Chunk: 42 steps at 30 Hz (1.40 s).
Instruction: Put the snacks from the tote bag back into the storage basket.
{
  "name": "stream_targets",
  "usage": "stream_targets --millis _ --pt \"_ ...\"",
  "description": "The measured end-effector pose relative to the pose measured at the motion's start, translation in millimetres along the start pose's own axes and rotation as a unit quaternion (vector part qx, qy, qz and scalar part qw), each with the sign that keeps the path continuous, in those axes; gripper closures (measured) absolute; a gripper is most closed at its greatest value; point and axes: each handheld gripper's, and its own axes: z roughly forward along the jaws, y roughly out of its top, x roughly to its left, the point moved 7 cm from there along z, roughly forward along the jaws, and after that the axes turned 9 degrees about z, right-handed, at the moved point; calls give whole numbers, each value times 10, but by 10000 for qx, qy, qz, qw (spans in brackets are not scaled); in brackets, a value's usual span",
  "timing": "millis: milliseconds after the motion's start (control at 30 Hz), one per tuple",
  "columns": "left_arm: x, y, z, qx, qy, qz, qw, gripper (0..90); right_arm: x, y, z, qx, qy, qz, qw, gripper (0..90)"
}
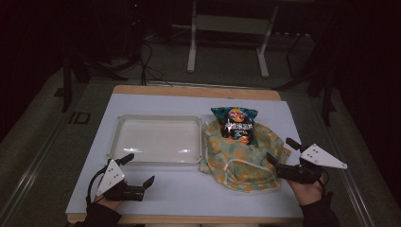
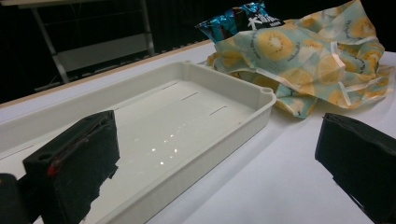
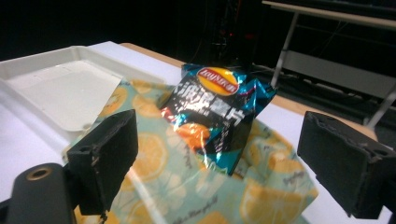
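Right gripper (image 1: pixel 281 152) is hovering at the near right of the table, jaws spread wide and gripping nothing, pointing over the near right edge of the fruit-print cloth bag (image 1: pixel 241 161). The chip bag (image 1: pixel 235 124) is sitting at the far end of that cloth bag, half tucked into it. Left gripper (image 1: pixel 140 169) is waiting at the near left, jaws also gaping and empty, just by the near edge of the white tray (image 1: pixel 156 118), which is lying left of the cloth bag, touching it.
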Motion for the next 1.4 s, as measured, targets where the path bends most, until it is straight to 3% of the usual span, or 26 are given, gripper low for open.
stream_targets --millis 267,467,1100,1400 --pt "-7 -1 16 30 -24 -5 10000 2 -45 247 130 -44 -124 -110 9999 125" --pt "-15 4 27 34 -37 37 10000 2 -78 402 232 -46 -62 -148 9999 126" --pt "-19 9 56 -16 -48 16 10000 2 -232 688 654 170 64 -82 9998 134" --pt "-24 24 54 -115 -101 -31 9999 2 -306 785 893 303 208 -247 9990 148"
